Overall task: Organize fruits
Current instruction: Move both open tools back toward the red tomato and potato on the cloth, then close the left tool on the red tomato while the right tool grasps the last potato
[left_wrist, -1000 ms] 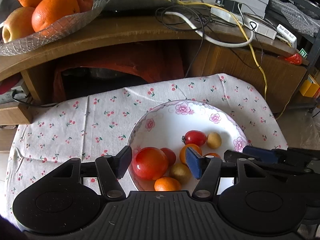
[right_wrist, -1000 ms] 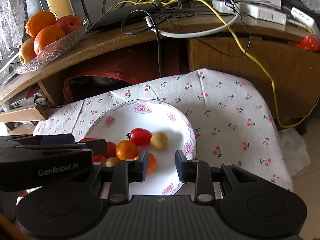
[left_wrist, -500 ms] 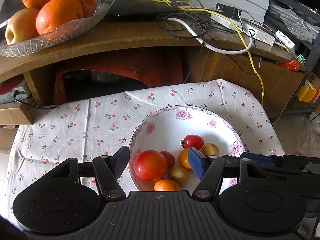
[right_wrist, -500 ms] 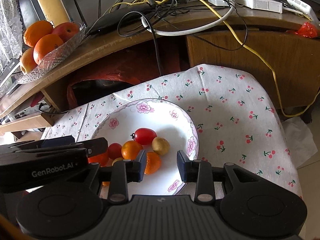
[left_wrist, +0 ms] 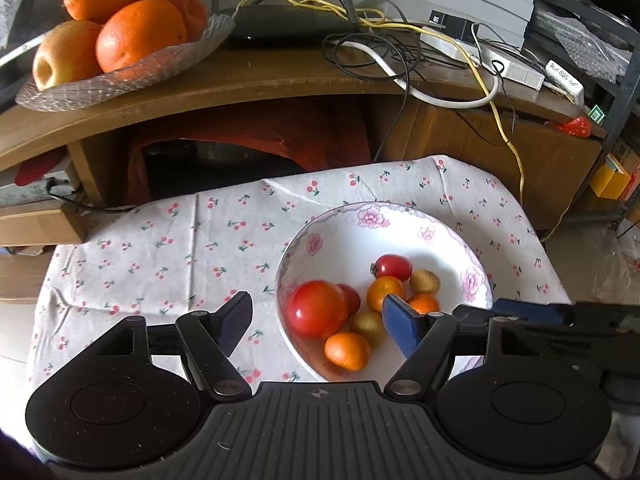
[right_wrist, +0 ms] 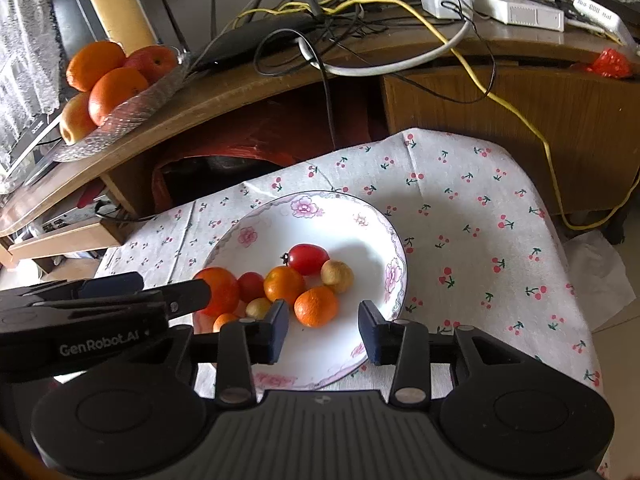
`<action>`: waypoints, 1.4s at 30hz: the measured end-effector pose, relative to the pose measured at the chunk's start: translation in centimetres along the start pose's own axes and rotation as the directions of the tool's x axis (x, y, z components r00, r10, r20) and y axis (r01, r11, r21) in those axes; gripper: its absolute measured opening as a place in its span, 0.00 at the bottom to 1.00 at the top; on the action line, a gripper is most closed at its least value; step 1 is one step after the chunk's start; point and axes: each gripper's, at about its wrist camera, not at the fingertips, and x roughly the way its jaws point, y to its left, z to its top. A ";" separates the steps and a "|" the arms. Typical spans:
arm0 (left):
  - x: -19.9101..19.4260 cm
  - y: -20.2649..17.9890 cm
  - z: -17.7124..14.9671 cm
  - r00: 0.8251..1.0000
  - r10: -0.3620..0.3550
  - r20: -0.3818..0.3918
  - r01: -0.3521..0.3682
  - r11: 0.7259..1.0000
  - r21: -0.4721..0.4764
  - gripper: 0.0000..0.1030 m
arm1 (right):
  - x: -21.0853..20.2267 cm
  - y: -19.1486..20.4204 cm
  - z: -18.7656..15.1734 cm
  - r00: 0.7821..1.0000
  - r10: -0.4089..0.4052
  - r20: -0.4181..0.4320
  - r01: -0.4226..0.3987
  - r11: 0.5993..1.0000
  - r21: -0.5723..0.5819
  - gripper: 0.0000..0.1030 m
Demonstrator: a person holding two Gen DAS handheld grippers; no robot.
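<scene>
The left hand-held gripper (left_wrist: 316,318) is spread wide and holds nothing. It hovers over the near-left part of the floral plate (left_wrist: 472,248), and the large red tomato (left_wrist: 316,308) shows between its fingers without touching either. The right hand-held gripper (right_wrist: 323,326) is also open and empty, parted less widely, with a small orange (right_wrist: 316,306) just ahead of the gap at 12 o'clock.

Outward from the fingers, all the small fruit lies in a loose cluster on the plate. In the right wrist view another small orange (right_wrist: 284,285) sits at 11 o'clock from the first. The oval red tomato (right_wrist: 306,258) lies beyond it, and a tan round fruit (right_wrist: 337,276) lies to the right at 1 o'clock. A small red tomato (right_wrist: 251,286) and a small yellowish fruit (right_wrist: 259,307) crowd against the big tomato on the left. The plate rests on a cherry-print cloth (right_wrist: 480,220) covering the table.

Far off at 10 o'clock, a glass dish (left_wrist: 160,68) of big oranges and apples stands on a wooden shelf.

As a judgement, sorting has hardly begun. Kinds are mixed together, nothing lies on the cloth, and neither tool has a fruit. Every pick and placement seems left to do.
</scene>
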 end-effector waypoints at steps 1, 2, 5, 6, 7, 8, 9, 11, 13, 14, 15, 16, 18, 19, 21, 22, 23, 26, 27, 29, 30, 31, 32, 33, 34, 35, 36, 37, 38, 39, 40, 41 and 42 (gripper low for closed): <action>-0.3 0.1 -0.2 1.000 0.002 0.000 -0.002 1.000 0.001 0.76 | -0.3 0.1 -0.1 1.000 -0.002 0.004 0.002 1.000 -0.005 0.38; -0.5 0.3 -0.3 1.000 0.004 0.000 -0.004 1.000 0.000 0.76 | -0.6 0.1 -0.2 1.000 -0.002 0.007 0.002 1.000 -0.007 0.38; -1.4 0.7 -0.8 1.000 0.005 0.004 -0.005 1.000 -0.005 0.77 | -1.5 0.2 -0.8 1.000 0.004 0.006 -0.004 1.000 -0.008 0.38; -1.6 0.8 -1.0 1.000 0.005 0.004 -0.005 1.000 -0.008 0.77 | -1.8 0.4 -1.1 1.000 0.004 0.005 -0.004 1.000 -0.010 0.38; -1.8 0.9 -1.3 1.000 0.005 0.000 -0.005 1.000 -0.011 0.77 | -2.0 0.5 -1.5 1.000 0.006 0.003 -0.006 1.000 -0.010 0.38; -2.0 0.9 -1.6 1.000 0.005 -0.006 -0.005 1.000 -0.011 0.77 | -2.2 0.6 -1.9 1.000 0.010 -0.004 -0.010 1.000 -0.010 0.38; -2.1 1.0 -1.9 1.000 0.005 -0.012 -0.005 1.000 -0.009 0.77 | -2.3 0.8 -2.2 1.000 0.016 -0.011 -0.016 1.000 -0.012 0.38; -2.5 0.9 -2.6 1.000 0.007 -0.022 -0.007 1.000 0.001 0.77 | -2.6 1.4 -3.0 0.999 0.024 -0.023 -0.025 0.999 -0.028 0.38; -2.8 0.9 -3.4 0.999 0.017 -0.030 -0.016 1.000 0.013 0.77 | -2.8 2.1 -3.9 0.999 0.028 -0.033 -0.030 0.998 -0.052 0.38; -3.0 1.0 -3.7 0.999 0.019 -0.033 -0.019 1.000 0.017 0.78 | -2.9 2.6 -4.4 0.999 0.029 -0.040 -0.032 0.997 -0.067 0.38; -3.2 1.1 -4.1 0.999 0.022 -0.035 -0.021 1.000 0.020 0.78 | -2.9 2.9 -4.9 0.998 0.031 -0.047 -0.035 0.996 -0.078 0.38; -3.5 1.2 -4.4 0.999 0.024 -0.036 -0.024 0.999 0.021 0.78 | -2.8 3.2 -5.3 0.998 0.035 -0.057 -0.040 0.995 -0.088 0.38; -4.0 1.6 -5.1 0.999 0.028 -0.040 -0.027 0.999 0.020 0.79 | -2.6 3.9 -6.2 0.996 0.040 -0.078 -0.048 0.993 -0.108 0.38; -4.2 1.8 -5.4 0.999 0.028 -0.043 -0.027 0.999 0.019 0.79 | -2.4 4.2 -6.6 0.995 0.040 -0.089 -0.050 0.992 -0.119 0.38; -4.5 2.2 -6.0 0.998 0.033 -0.051 -0.032 0.999 0.019 0.79 | -2.1 4.9 -7.3 0.994 0.043 -0.105 -0.057 0.989 -0.137 0.38; -4.6 2.5 -6.2 0.998 0.035 -0.054 -0.034 0.999 0.018 0.79 | -1.9 5.1 -7.5 0.993 0.045 -0.109 -0.060 0.988 -0.144 0.38; -4.6 2.7 -6.4 0.998 0.037 -0.058 -0.036 0.999 0.017 0.79 | -1.8 5.4 -7.7 0.993 0.047 -0.111 -0.063 0.987 -0.150 0.38; -4.7 3.5 -6.8 0.997 0.048 -0.064 -0.047 0.999 0.015 0.79 | -1.2 6.3 -8.1 0.990 0.054 -0.130 -0.078 0.980 -0.183 0.38; -4.8 3.7 -6.9 0.997 0.051 -0.065 -0.051 0.999 0.013 0.79 | -1.0 6.6 -8.2 0.990 0.054 -0.132 -0.080 0.978 -0.195 0.38; -4.9 4.4 -7.0 0.996 0.054 -0.065 -0.054 0.999 0.003 0.80 | -0.6 7.1 -8.5 0.990 0.046 -0.135 -0.076 0.970 -0.229 0.38; -5.0 4.7 -7.1 0.996 0.055 -0.066 -0.055 0.998 -0.002 0.80 | -0.4 7.4 -8.7 0.989 0.039 -0.139 -0.073 0.965 -0.250 0.38; -5.0 5.0 -7.1 0.996 0.056 -0.067 -0.056 0.998 -0.007 0.80 | -0.2 7.6 -8.8 0.989 0.034 -0.145 -0.073 0.960 -0.271 0.38; -5.0 5.2 -7.1 0.996 0.055 -0.068 -0.056 0.998 -0.011 0.80 | 0.0 7.9 -8.9 0.988 0.033 -0.152 -0.077 0.953 -0.292 0.38; -5.0 5.4 -7.1 0.996 0.053 -0.068 -0.054 0.998 -0.013 0.80 | 0.2 8.2 -9.1 0.987 0.033 -0.156 -0.082 0.944 -0.320 0.38; -5.0 5.6 -7.1 0.996 0.052 -0.069 -0.053 0.999 -0.013 0.80 | 0.4 8.5 -9.1 0.987 0.032 -0.158 -0.086 0.935 -0.344 0.38; -5.0 5.7 -7.2 0.996 0.052 -0.070 -0.053 0.999 -0.012 0.80 | 0.6 8.8 -9.3 0.987 0.028 -0.157 -0.086 0.923 -0.375 0.38; -4.9 5.8 -7.3 0.996 0.052 -0.074 -0.052 0.999 -0.011 0.80 | 0.9 9.1 -9.4 0.988 0.021 -0.156 -0.083 0.912 -0.402 0.38; -4.8 5.9 -7.3 0.996 0.051 -0.077 -0.052 0.999 -0.009 0.80 | 1.2 9.2 -9.5 0.988 0.017 -0.155 -0.082 0.903 -0.421 0.38; -4.8 6.0 -7.4 0.996 0.050 -0.080 -0.051 0.999 -0.007 0.80 | 1.4 9.3 -9.6 0.988 0.015 -0.155 -0.082 0.896 -0.436 0.38; -4.7 6.1 -7.5 0.995 0.048 -0.084 -0.049 0.999 -0.004 0.80 | 1.7 9.4 -9.6 0.987 0.017 -0.158 -0.087 0.891 -0.445 0.38; -4.7 6.2 -7.6 0.995 0.047 -0.087 -0.047 0.999 -0.001 0.80 | 2.0 9.4 -9.6 0.986 0.030 -0.165 -0.102 0.889 -0.447 0.38; -4.6 6.2 -7.6 0.995 0.045 -0.090 -0.045 0.999 0.002 0.80 | 2.2 9.5 -9.6 0.985 0.035 -0.168 -0.108 0.887 -0.450 0.37; -4.6 6.2 -7.7 0.995 0.044 -0.093 -0.043 0.999 0.005 0.80 | 2.3 9.6 -9.6 0.986 0.030 -0.165 -0.103 0.884 -0.455 0.37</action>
